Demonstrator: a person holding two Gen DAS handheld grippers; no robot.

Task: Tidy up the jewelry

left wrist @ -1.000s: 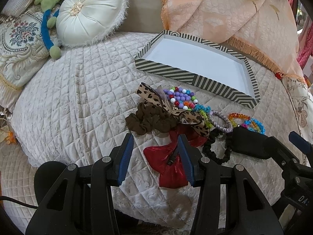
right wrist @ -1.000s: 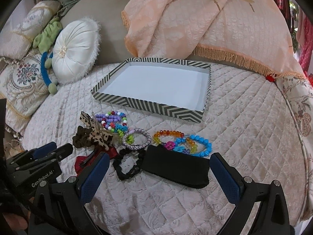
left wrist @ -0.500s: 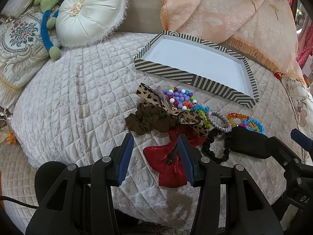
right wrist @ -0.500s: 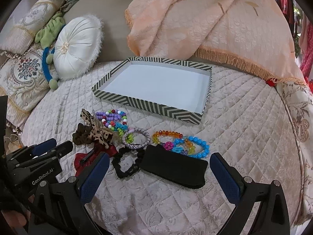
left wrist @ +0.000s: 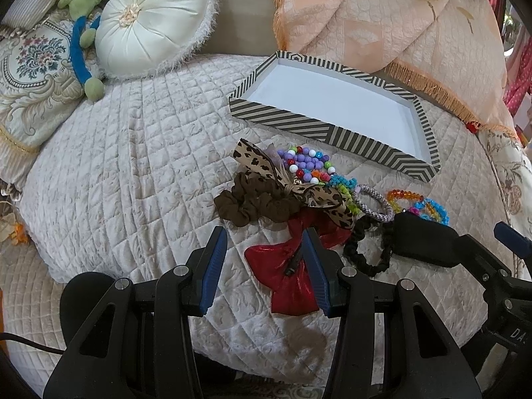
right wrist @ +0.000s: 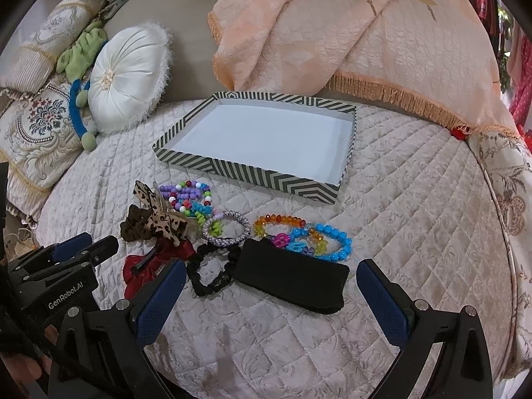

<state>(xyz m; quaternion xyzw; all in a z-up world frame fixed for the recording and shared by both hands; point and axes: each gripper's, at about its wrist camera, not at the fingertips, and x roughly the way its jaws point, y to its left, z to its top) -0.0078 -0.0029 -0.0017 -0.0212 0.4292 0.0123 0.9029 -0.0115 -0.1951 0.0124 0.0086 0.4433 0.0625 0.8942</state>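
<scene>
A pile of jewelry and hair pieces lies on the quilted bed in front of an empty striped tray [left wrist: 299, 123] [right wrist: 246, 169]. In it are a red bow [left wrist: 286, 272] [right wrist: 139, 266], a leopard bow [left wrist: 319, 196], a brown scrunchie [left wrist: 252, 202], a black scrunchie [right wrist: 212, 269], a black pouch [right wrist: 292, 276] and bead bracelets [right wrist: 319, 239]. My left gripper [left wrist: 264, 259] [right wrist: 89, 244] hangs open just over the red bow's near edge, its pads apart and not pressing. My right gripper [right wrist: 271, 292] [left wrist: 488, 239] stands wide open just short of the black pouch.
A round white cushion [right wrist: 126, 76], a green and blue plush toy [right wrist: 79, 66] and embroidered pillows [left wrist: 30, 76] sit at the back left. A peach fringed blanket [right wrist: 349, 33] is draped behind the tray. The bed's rounded edge drops off at the right.
</scene>
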